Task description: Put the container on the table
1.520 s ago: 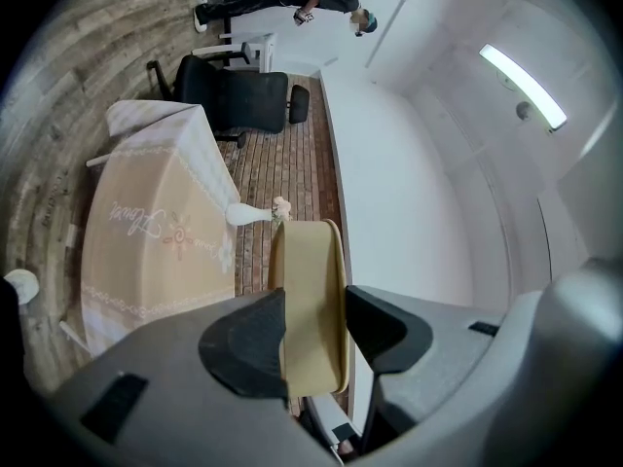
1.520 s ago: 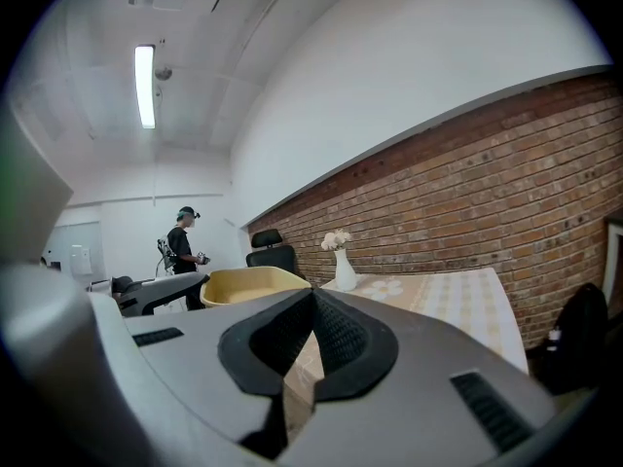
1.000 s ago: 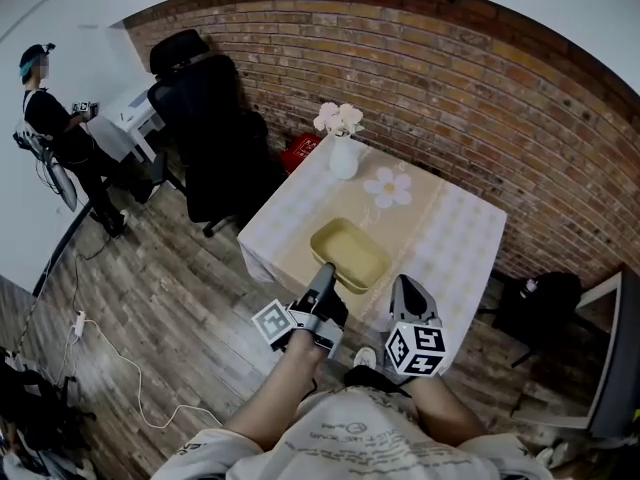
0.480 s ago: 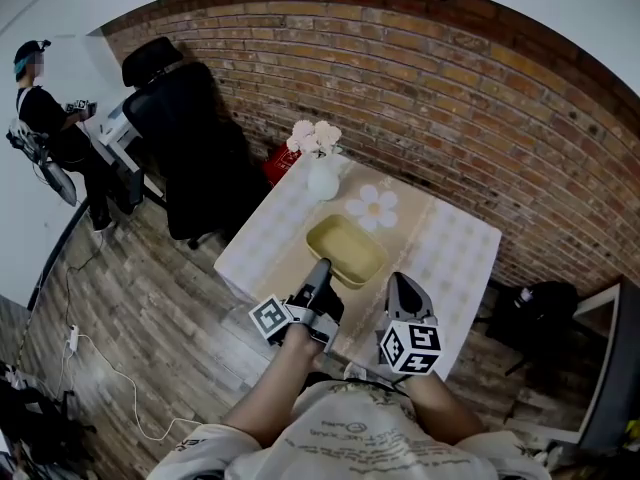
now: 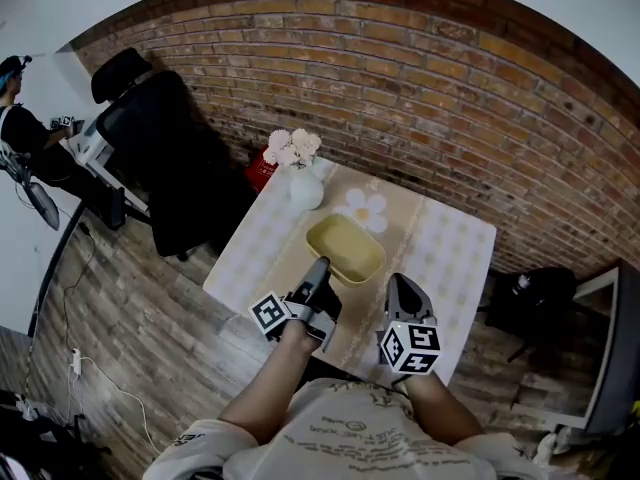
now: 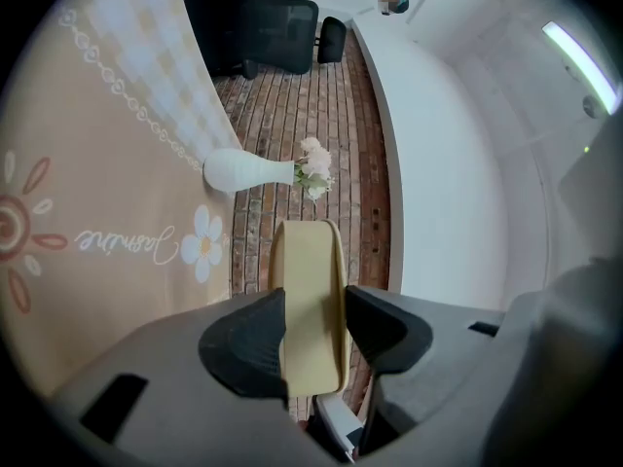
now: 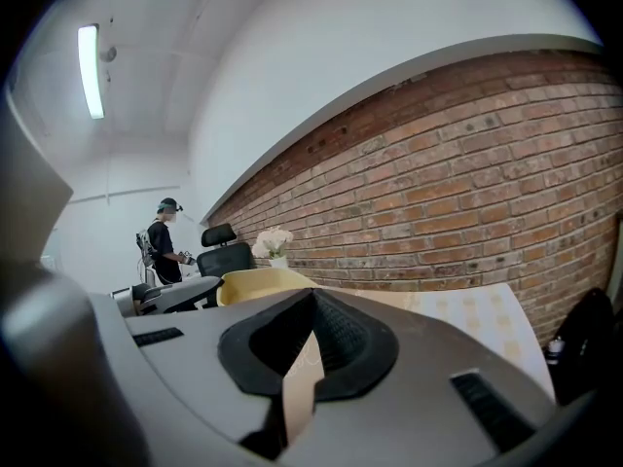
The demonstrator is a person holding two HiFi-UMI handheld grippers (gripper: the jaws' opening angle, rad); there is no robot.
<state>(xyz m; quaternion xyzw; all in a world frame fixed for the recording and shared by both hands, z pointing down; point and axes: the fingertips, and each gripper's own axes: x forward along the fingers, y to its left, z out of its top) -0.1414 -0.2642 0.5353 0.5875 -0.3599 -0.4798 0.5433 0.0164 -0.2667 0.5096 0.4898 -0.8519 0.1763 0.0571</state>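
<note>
One table, covered by a checked cloth and a beige runner, is seen before a brick wall. One black office chair is placed to its left. One shallow yellow container is found over the runner near the table's middle. Only its bare yellow inside is shown, and contact with the cloth cannot be judged. One white vase, filled with a bunch of pale flowers, is stood just beyond it. Two grippers are counted. The container's near rim is pinched by the left gripper. The right gripper is held near the container, apart from it, its fingers pressed together on nothing.
</note>
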